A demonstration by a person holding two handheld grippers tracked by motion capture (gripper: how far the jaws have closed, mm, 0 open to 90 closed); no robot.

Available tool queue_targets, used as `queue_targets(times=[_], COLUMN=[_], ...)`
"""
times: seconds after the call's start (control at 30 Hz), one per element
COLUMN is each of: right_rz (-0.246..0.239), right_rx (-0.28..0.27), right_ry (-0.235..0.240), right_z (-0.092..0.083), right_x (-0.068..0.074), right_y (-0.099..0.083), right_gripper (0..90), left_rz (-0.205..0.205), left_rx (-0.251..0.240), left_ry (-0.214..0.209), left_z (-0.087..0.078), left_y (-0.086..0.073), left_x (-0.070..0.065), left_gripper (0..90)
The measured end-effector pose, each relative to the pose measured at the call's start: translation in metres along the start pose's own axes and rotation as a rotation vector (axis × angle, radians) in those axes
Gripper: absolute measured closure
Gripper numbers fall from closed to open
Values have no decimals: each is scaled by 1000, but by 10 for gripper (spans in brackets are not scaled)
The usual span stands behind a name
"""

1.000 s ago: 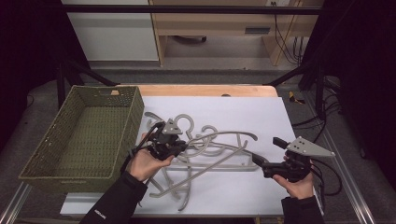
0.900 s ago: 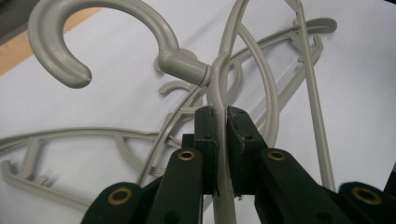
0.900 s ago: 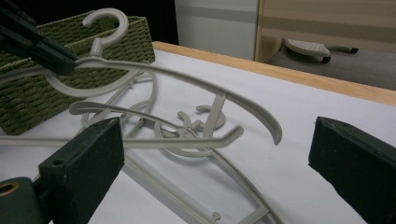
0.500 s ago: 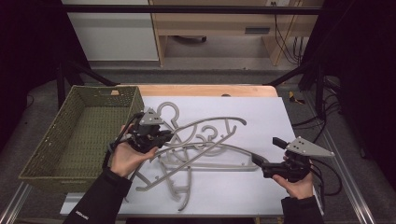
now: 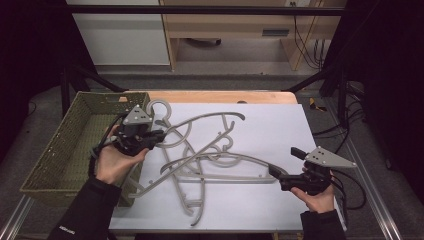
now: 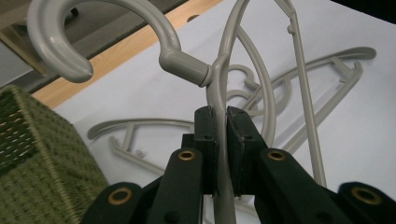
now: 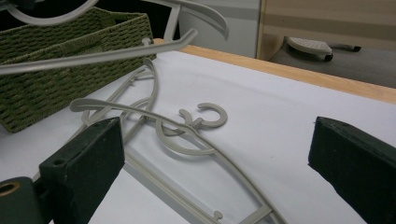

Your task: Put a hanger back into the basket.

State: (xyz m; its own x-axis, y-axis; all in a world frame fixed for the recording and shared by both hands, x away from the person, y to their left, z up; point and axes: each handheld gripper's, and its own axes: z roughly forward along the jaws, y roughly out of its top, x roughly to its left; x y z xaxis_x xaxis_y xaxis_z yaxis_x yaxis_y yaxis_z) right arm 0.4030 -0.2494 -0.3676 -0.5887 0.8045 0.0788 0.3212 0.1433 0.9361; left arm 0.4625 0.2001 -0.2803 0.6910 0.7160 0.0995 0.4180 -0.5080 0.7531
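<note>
Grey plastic coat hanger (image 6: 219,79), clamped at its neck by the left gripper (image 5: 150,136), has risen clear of the hanger pile (image 5: 210,165) and swung left toward the green woven basket (image 5: 60,150), suggesting sorting into it. Right gripper (image 5: 276,174) waits near-right, jaws wide apart and empty.

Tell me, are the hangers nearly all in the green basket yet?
Not yet. The basket looks empty. The left gripper is clamped on one hanger just below its hook, lifted beside the basket. Other hangers lie tangled on the white table. The right gripper is open, holding nothing.
</note>
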Motion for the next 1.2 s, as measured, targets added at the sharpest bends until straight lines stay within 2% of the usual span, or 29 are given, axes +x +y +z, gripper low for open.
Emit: queue_targets(times=[0.1, 0.33, 0.43, 0.6, 0.77, 0.9, 0.97, 1.0, 1.03, 1.2], right_rz=[-2, -4, -2, 1, 0, 2, 1, 2, 2, 2], right_rx=[-2, 1, 6, 5, 11, 13, 12, 12, 13, 13], right_ry=[-1, -3, -4, -3, -4, -5, -6, -6, -6, -15], right_z=[0, 1, 2, 2, 3, 3, 3, 3, 3, 2], right_x=[0, 0, -1, -2, -3, -3, -3, -3, -3, -4], right_y=[0, 0, -1, -2, -3, -3, -3, -3, -3, -2], right_gripper=[40, 40, 38, 39, 38, 38, 38, 38, 38, 38], left_rz=[-8, -28, -18, -28, -64, -71, -62, -73, -68, -80], left_rx=[-9, -26, -33, -36, -59, -63, -50, -58, -50, -72], left_ry=[24, 49, 64, 69, 58, 86, 101, 109, 112, 120], left_z=[-7, -21, -25, -28, -32, -38, -41, -43, -44, -49], left_y=[-1, -3, -3, -8, -13, -17, -17, -18, -18, -21], left_x=[9, 30, 38, 54, 69, 82, 88, 92, 94, 109], left_gripper=[832, 832, 832, 832, 832, 832, 832, 831, 831, 831])
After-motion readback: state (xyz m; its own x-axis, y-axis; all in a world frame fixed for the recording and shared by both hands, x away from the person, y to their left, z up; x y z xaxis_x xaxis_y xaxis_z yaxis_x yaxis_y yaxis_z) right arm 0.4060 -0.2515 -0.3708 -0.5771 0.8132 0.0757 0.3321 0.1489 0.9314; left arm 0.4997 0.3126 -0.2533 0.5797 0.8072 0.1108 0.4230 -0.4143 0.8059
